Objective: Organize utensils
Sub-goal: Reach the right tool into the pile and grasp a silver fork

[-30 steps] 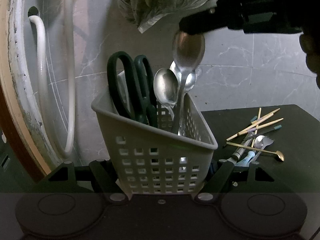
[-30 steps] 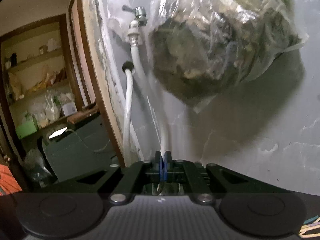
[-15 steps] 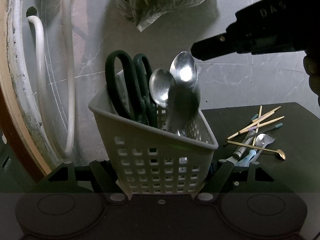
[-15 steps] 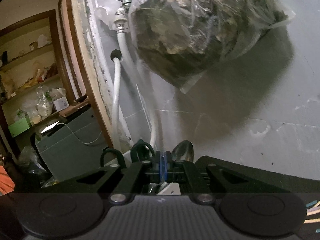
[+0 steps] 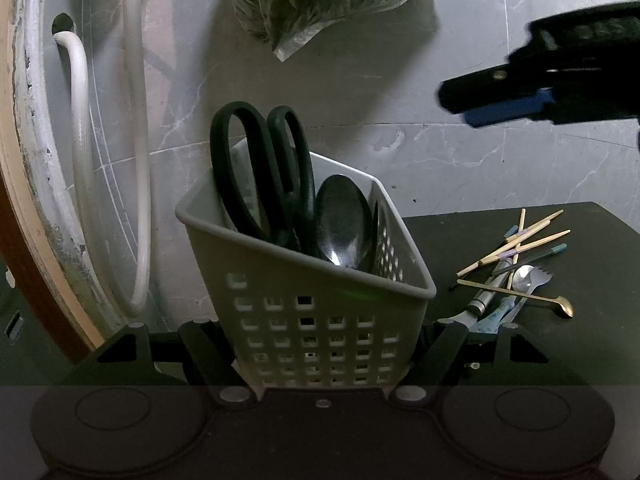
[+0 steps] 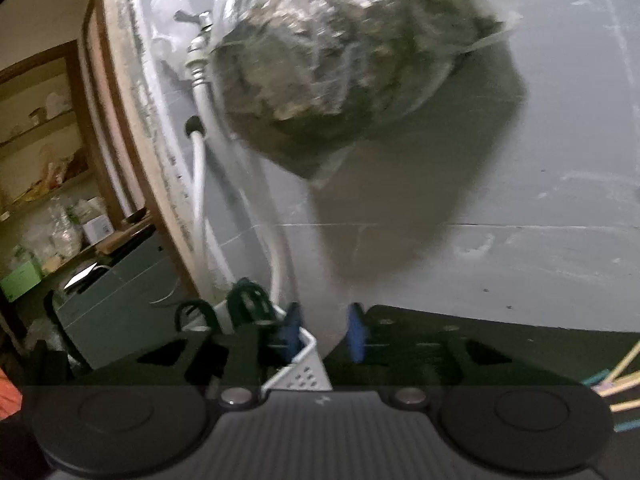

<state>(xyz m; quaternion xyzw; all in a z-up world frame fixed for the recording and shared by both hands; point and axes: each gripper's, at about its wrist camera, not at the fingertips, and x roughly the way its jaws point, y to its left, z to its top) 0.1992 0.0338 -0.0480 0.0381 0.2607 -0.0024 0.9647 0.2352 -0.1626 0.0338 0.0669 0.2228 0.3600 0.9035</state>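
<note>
Grey utensil basket [image 5: 320, 320] at frame centre, clamped between left gripper [image 5: 320, 356] jaws; scissors [image 5: 260, 172] and spoons [image 5: 344, 220] upright inside. Chopsticks and cutlery pile [image 5: 516, 268] on dark table [image 5: 580, 320], right. Right gripper [image 6: 322, 336] upper right of left view, jaws opening, empty.

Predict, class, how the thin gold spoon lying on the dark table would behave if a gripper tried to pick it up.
The gold spoon looks slim, so probably light and stiff. Its polished metal may slip between pads. It rests across the utensil pile, so lifting it might disturb those.
</note>
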